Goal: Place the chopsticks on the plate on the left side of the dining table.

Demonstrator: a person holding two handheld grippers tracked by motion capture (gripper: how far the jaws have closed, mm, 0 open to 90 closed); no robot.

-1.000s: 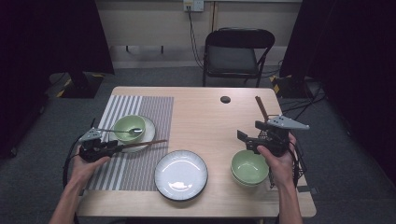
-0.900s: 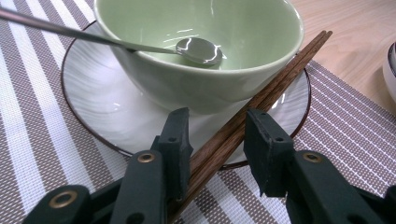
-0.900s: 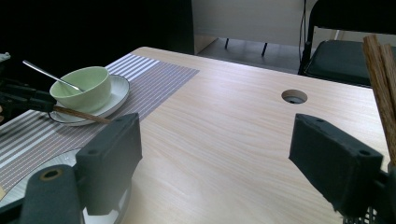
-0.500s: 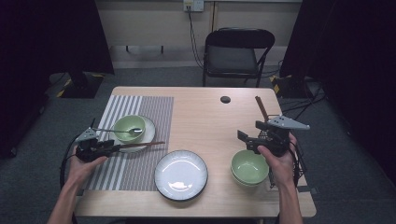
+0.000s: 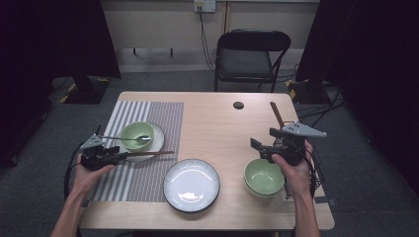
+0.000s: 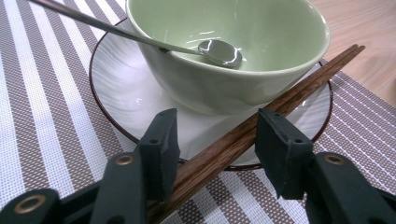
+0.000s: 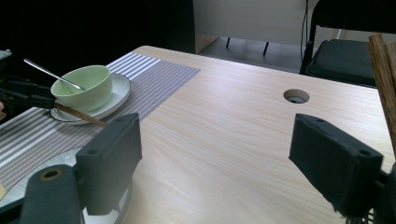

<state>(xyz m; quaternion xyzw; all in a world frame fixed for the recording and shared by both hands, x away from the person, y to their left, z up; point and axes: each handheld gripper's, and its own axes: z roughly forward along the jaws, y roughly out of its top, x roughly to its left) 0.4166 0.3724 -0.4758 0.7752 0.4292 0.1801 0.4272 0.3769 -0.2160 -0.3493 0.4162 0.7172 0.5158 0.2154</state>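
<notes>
Chopsticks (image 6: 243, 137) lie across the small plate's (image 6: 116, 93) rim against the green bowl (image 6: 224, 56), between my left gripper's (image 6: 217, 149) just-opening, no-longer-pinching jaws, so I'd back straight out without nudging them, right gripper (image 7: 212, 154) hovering open, empty.

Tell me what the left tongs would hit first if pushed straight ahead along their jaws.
Probably the green bowl on its saucer. The left tongs stand open, chopsticks lying between the jaws along that line, so these might get shoved forward first.
</notes>
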